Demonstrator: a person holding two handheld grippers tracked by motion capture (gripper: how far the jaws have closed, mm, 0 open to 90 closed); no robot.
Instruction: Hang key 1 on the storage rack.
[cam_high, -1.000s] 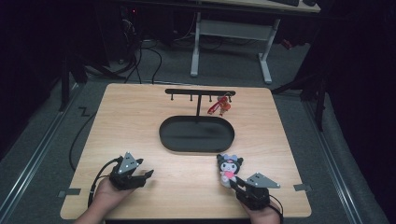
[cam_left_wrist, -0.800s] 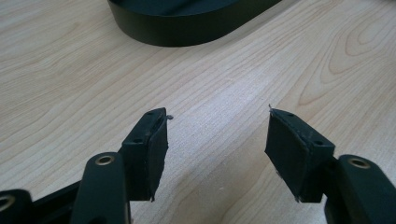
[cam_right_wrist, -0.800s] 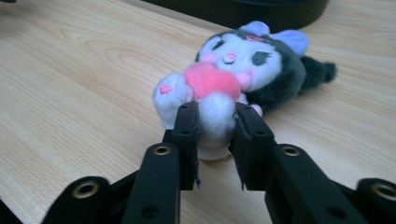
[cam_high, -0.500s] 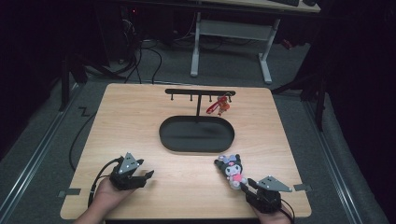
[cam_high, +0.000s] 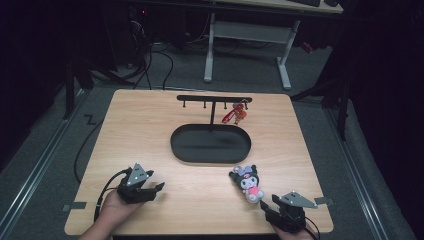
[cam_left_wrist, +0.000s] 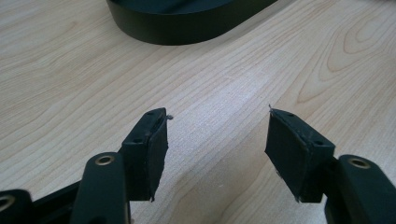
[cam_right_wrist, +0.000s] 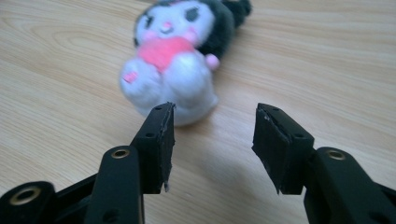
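Note:
A black and white plush doll (cam_high: 248, 184) with a pink heart lies on the wooden table (cam_high: 150, 130), in front of the black oval tray (cam_high: 210, 145). My right gripper (cam_high: 268, 201) sits just behind the doll at the front right. It is open and its jaws have just been opening. In the right gripper view the doll (cam_right_wrist: 175, 60) lies just beyond the tips of the right gripper (cam_right_wrist: 215, 112), with nothing between the pads. My left gripper (cam_high: 156, 182) rests open at the front left. The left gripper view shows only bare wood between the left gripper's (cam_left_wrist: 217, 114) jaws.
A black rack (cam_high: 214, 99) with several hooks stands behind the tray, and a red keychain (cam_high: 235, 114) hangs near its right end. The tray wall (cam_left_wrist: 187, 23) lies ahead of the left gripper. Desk legs and cables stand on the dark floor beyond the table.
The right gripper has let go of the doll, opened, and drawn back toward the front right edge. The doll now lies free on the table. The left gripper has stayed put.

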